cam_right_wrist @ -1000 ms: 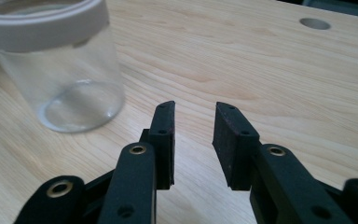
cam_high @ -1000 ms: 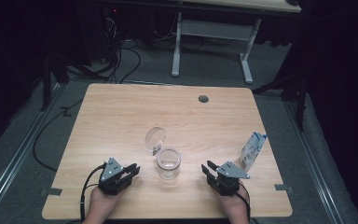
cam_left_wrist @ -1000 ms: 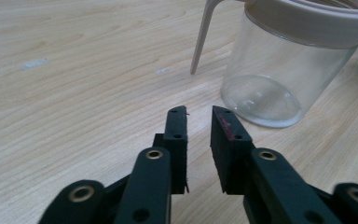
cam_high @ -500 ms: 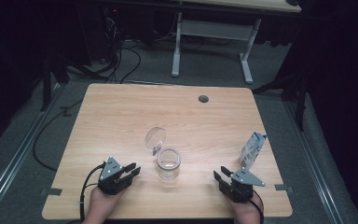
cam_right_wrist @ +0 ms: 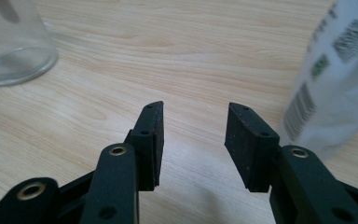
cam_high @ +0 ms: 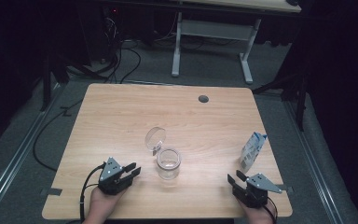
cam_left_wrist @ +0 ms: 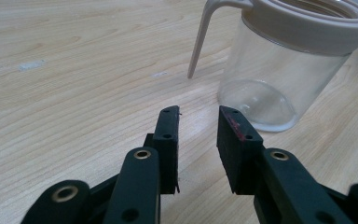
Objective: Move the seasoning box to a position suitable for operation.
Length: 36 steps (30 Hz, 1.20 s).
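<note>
The right tongs (cam_high: 238, 178), spread and empty after opening, have drawn back from the carton (cam_high: 252, 151); left tongs (cam_high: 131, 169) spread too.

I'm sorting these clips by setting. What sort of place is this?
Probably a lab or recording studio rather than a home: a bare wooden table stands on grey carpet amid black curtains, cables trail over the floor, and a white-legged desk stands behind.
</note>
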Available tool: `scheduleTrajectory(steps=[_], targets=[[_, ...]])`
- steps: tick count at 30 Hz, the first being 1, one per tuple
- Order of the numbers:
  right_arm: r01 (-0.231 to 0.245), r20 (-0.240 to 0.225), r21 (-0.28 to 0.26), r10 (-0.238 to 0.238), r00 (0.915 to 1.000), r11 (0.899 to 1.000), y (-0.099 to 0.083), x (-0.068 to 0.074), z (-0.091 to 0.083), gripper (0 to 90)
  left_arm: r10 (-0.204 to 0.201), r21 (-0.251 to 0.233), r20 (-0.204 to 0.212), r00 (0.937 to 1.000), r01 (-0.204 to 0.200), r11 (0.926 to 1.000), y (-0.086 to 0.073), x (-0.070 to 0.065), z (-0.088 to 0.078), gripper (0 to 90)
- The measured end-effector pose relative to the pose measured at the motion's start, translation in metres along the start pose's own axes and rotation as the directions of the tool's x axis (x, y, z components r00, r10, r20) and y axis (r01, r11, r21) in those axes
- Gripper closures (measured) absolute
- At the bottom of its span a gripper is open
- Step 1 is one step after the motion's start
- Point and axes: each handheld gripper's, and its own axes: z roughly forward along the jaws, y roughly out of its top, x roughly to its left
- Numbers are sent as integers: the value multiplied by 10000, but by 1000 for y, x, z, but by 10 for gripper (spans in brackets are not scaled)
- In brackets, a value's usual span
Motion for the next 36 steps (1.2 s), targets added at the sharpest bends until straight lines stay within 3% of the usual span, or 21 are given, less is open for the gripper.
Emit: scheduleTrajectory(steps=[9,17,21,27,36], targets=[[-428,430,-187,435,9981,9989,-4,-15,-11,536,-18,-55,27,10000,19,10000,0,-2,0,694],[-417,1100,-495,469,9928,9979,2,-23,-17,460,-15,-63,47,10000,15,10000,0,-2,2,694],[-410,1157,-495,465,9922,9979,8,-28,-11,443,39,-123,46,10000,-38,9999,0,-1,2,692],[-219,1823,-493,306,9828,9985,23,-35,-5,440,22,-111,100,9999,-21,9999,-1,0,2,693],[-409,2407,-648,554,9690,9971,41,-49,3,493,-36,-285,25,10000,37,9996,0,1,-3,691]])
